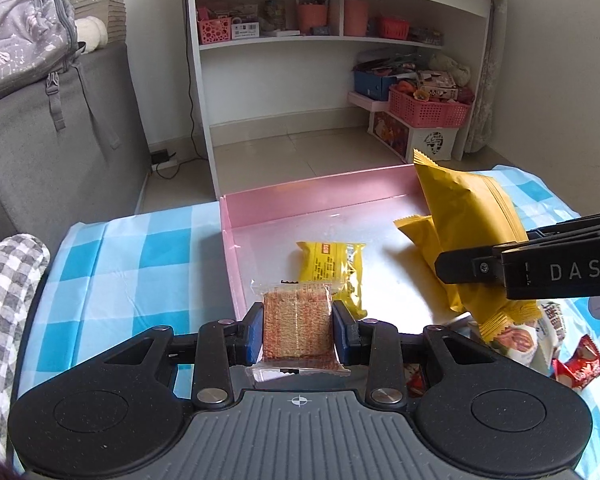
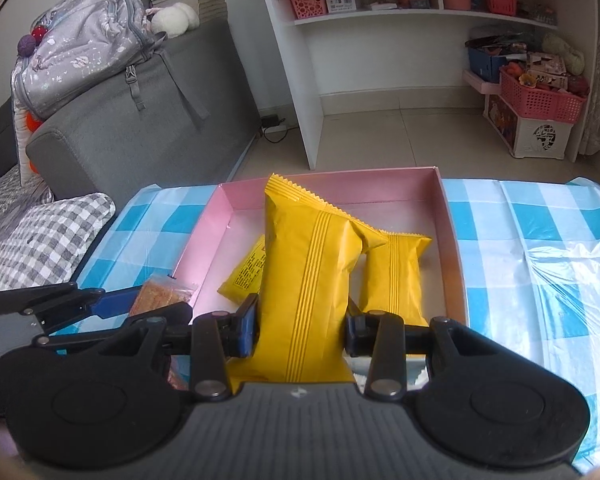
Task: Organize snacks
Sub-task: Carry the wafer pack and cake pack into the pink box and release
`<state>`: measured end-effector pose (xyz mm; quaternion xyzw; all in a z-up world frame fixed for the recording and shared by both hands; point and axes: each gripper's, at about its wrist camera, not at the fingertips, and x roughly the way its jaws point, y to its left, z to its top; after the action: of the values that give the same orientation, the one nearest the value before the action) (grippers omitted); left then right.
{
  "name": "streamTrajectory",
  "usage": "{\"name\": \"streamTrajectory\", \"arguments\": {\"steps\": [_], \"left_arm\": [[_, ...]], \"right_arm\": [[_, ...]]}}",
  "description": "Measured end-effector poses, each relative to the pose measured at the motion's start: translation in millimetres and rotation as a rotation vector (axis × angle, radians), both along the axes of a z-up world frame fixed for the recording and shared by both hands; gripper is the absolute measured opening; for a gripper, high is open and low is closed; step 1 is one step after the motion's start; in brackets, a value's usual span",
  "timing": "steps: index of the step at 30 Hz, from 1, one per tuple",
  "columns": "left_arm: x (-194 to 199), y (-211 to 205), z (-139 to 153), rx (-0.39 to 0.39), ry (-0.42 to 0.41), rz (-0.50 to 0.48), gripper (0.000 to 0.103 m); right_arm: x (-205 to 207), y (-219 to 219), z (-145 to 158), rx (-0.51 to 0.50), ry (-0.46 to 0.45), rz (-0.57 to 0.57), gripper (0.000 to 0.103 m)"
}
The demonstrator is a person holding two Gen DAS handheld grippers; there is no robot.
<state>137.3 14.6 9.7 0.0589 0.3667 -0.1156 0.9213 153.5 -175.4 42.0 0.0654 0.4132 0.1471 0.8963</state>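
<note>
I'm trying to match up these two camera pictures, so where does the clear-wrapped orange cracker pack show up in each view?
Left wrist view: the cracker pack sits bottom centre, clamped in the left tongs, at the near left edge of the pink box.
Right wrist view: the same pack shows at lower left, partly hidden, just outside the box's left wall.
Shared landmark: the pink box on the blue checked cloth.

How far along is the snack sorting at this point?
Done: two yellow packets lie in the pink box. In hand: left gripper clamps a clear-wrapped cracker; right gripper holds a big yellow bag. Left: loose snacks on the cloth.
</note>
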Motion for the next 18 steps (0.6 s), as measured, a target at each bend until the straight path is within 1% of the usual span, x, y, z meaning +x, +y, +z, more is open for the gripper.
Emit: {"name": "streamTrajectory", "arguments": {"steps": [4, 11, 18], "left_arm": [[16.1, -4.0, -8.4, 0.036, -0.010, -0.010, 0.032], [45.8, -13.8, -17.8, 0.073, -0.017, -0.015, 0.032], [75.6, -17.3, -27.1, 0.080, -0.016, 0.003, 0.032]], "right_arm": [[17.4, 0.7, -8.2, 0.015, 0.026, -0.004, 0.037], [36.9, 5.7, -19.8, -0.017, 0.039, -0.001, 0.037], [48.4, 6.6, -27.6, -0.016, 0.041, -0.005, 0.037]]}}
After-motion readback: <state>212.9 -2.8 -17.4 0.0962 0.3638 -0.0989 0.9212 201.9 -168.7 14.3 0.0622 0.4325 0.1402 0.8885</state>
